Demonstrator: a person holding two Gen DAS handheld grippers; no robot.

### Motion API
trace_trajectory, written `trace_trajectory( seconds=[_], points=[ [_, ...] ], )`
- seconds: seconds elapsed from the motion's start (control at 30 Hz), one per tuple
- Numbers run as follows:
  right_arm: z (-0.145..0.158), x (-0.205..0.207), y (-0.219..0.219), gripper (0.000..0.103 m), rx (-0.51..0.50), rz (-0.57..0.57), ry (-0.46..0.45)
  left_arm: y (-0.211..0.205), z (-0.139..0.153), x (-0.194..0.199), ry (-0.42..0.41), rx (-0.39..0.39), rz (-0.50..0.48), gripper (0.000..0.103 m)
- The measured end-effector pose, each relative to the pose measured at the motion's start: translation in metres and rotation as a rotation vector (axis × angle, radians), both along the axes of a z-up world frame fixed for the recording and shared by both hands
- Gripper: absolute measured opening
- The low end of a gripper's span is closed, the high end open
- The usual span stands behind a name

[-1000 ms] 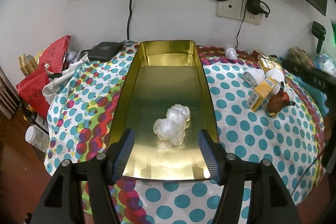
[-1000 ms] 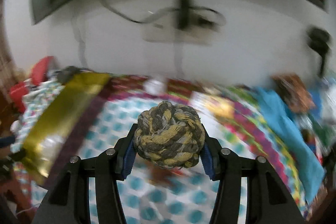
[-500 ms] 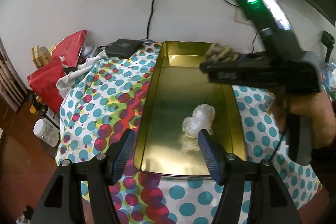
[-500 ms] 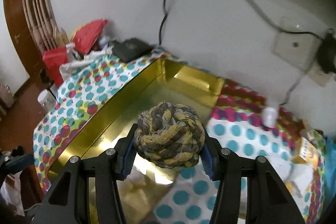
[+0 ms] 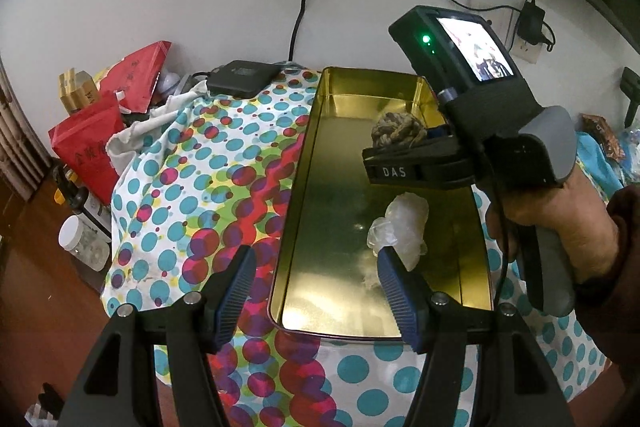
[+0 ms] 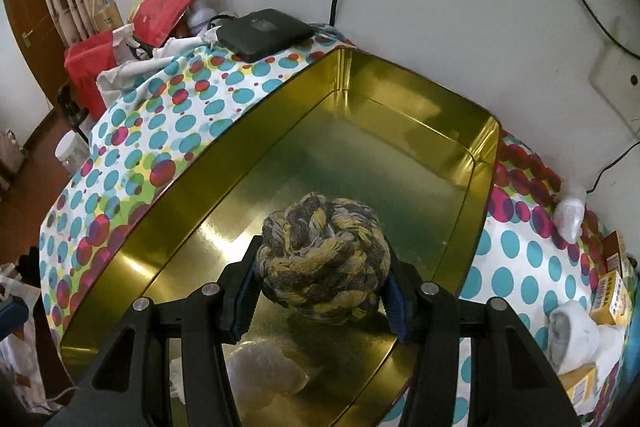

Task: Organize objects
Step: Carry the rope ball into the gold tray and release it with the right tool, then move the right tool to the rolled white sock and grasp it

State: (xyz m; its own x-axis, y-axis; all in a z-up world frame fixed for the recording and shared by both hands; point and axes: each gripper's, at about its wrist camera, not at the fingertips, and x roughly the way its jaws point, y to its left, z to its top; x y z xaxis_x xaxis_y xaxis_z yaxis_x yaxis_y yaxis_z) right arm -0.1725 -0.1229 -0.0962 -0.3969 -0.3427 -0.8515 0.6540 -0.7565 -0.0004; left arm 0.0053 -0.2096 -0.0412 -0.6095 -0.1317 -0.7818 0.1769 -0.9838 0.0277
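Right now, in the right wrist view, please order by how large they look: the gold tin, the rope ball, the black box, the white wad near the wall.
1. gold tin
2. rope ball, though it is nearest the camera, which enlarges it
3. black box
4. white wad

the left gripper (image 5: 316,291) is black with blue ribbed fingers (image 5: 394,291) and silver screws. the right gripper (image 5: 404,147) has "das" lettering, a grey handle, a dark sleeve.
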Motion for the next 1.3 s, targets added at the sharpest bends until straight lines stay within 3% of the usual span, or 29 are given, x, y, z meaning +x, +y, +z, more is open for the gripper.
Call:
trace_trajectory(
  seconds=[0.33, 0.77, 1.1, 1.3],
  points=[
    [-0.002, -0.001, 0.002, 0.053, -0.002, 0.002, 0.009, 0.007, -0.004, -0.004, -0.008, -0.004, -0.017, 0.065],
    [0.021, 0.01, 0.024, 0.066, -0.082, -0.02, 0.072, 0.015, -0.003, -0.003, -0.002, -0.002, -0.028, 0.065],
    [0.056, 0.05, 0.093, 0.068, -0.139, -0.068, 0.219, 0.048, -0.006, -0.009, -0.005, 0.003, -0.093, 0.065],
    [0.059, 0.067, 0.159, 0.07, -0.155, -0.186, 0.268, 0.079, -0.011, -0.013, -0.023, -0.012, -0.149, 0.065]
  ],
)
